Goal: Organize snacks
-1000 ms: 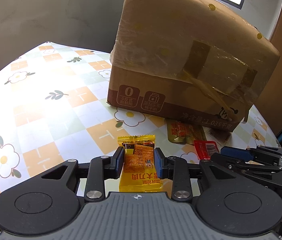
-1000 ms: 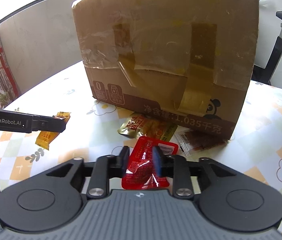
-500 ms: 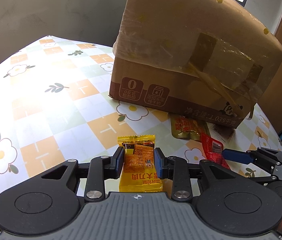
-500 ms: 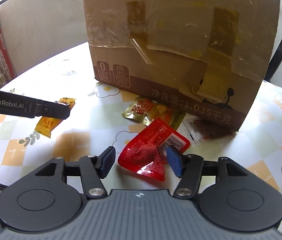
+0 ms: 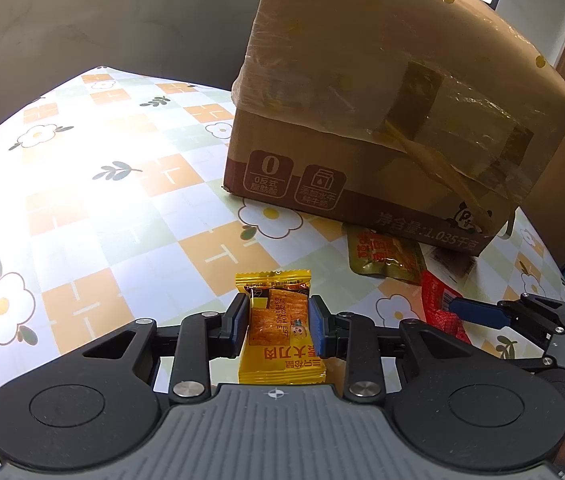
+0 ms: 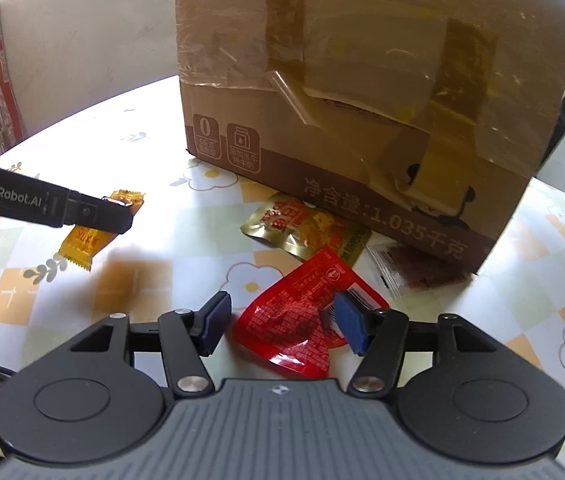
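Left gripper is clamped on the small yellow foil cracker packet above the floral tablecloth, while the right gripper, jaws closing slightly, straddles the loose crinkly red plastic snack pouch by the taped cardboard box, so I'd recentre before squeezing.

Left gripper clamped; right gripper fingers closing.

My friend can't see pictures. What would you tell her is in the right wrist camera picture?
The right gripper, its jaws easing closed, sits around a crumpled red snack packet lying on a flowered tablecloth. Behind it, a gold packet and a clear packet lie against a big taped cardboard box. At left, the left gripper holds a yellow snack.
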The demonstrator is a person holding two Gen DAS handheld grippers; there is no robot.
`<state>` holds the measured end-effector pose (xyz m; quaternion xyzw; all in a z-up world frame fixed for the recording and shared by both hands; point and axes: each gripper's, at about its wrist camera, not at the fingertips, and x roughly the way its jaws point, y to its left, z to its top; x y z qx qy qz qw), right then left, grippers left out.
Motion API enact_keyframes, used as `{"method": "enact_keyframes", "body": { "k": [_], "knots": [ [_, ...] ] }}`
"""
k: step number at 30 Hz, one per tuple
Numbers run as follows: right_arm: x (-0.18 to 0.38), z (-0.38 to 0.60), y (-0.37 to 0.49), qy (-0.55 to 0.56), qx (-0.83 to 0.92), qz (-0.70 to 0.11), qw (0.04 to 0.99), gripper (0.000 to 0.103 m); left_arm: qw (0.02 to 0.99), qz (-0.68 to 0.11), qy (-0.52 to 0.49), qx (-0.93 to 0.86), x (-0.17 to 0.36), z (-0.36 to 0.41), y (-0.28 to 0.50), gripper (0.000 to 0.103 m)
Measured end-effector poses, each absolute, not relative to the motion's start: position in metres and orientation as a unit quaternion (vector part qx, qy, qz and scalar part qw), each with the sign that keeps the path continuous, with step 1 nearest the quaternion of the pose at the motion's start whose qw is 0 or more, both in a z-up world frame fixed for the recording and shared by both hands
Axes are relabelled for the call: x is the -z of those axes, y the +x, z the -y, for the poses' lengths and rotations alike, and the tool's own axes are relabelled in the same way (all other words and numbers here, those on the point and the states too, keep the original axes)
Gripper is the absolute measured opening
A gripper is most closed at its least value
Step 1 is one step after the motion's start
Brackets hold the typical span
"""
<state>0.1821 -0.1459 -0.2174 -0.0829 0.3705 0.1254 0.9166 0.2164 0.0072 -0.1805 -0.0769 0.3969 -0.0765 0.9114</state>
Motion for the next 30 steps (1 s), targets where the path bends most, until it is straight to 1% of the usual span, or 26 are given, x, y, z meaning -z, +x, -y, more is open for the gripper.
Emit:
{"method": "enact_keyframes", "body": {
  "k": [3,7,13,22,24,25,26,30],
  "knots": [
    [0.216,0.146,0.178,-0.097,-0.116,-0.368,0.917,0.06,0.911,-0.397,-0.075,0.08,0.18,-0.006,0.216,0.034],
    [0.21,0.151,0.173,-0.086,-0.124,-0.36,0.921,0.06,0.912,-0.396,-0.076,0.079,0.18,-0.007,0.216,0.034],
    [0.212,0.149,0.172,-0.108,-0.143,-0.374,0.91,0.06,0.911,-0.397,-0.075,0.079,0.18,-0.007,0.216,0.034],
    [0.217,0.157,0.177,-0.084,-0.148,-0.363,0.916,0.061,0.91,-0.4,-0.075,0.077,0.182,-0.007,0.217,0.034],
    [0.218,0.157,0.177,-0.081,-0.148,-0.361,0.917,0.06,0.91,-0.4,-0.075,0.077,0.182,-0.007,0.217,0.034],
    [0.217,0.158,0.176,-0.079,-0.149,-0.36,0.918,0.059,0.91,-0.4,-0.075,0.077,0.182,-0.006,0.217,0.034],
    [0.217,0.159,0.176,-0.076,-0.152,-0.359,0.918,0.055,0.91,-0.4,-0.075,0.077,0.182,-0.006,0.217,0.034],
    [0.213,0.163,0.173,-0.059,-0.158,-0.357,0.919,0.051,0.911,-0.399,-0.076,0.077,0.182,-0.006,0.217,0.034]
  ]
}}
